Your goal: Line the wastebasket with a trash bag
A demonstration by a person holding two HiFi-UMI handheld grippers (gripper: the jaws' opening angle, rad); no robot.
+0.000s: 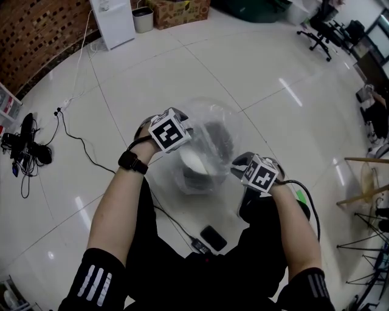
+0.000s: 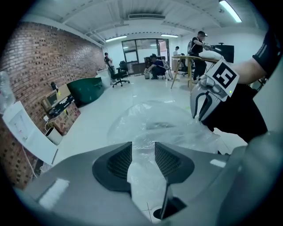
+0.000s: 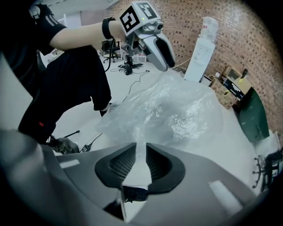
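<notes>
Right gripper (image 3: pixel 140 150) straddles trash bag (image 3: pixel 172 110) film, hidden overhead.

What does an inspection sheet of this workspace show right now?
Surface: glossy white tiled floor; the work sits directly on it.
Job's things: clear trash bag billowed over the dark wastebasket.
Clutter: flat black device by the person's legs.
Grippers: left tool jaws apart, bag film between them; right tool jaws narrowly apart, film between them.
Cables: black cable trailing across the floor.
Surroundings: brick wall, cardboard box, office chair.
</notes>
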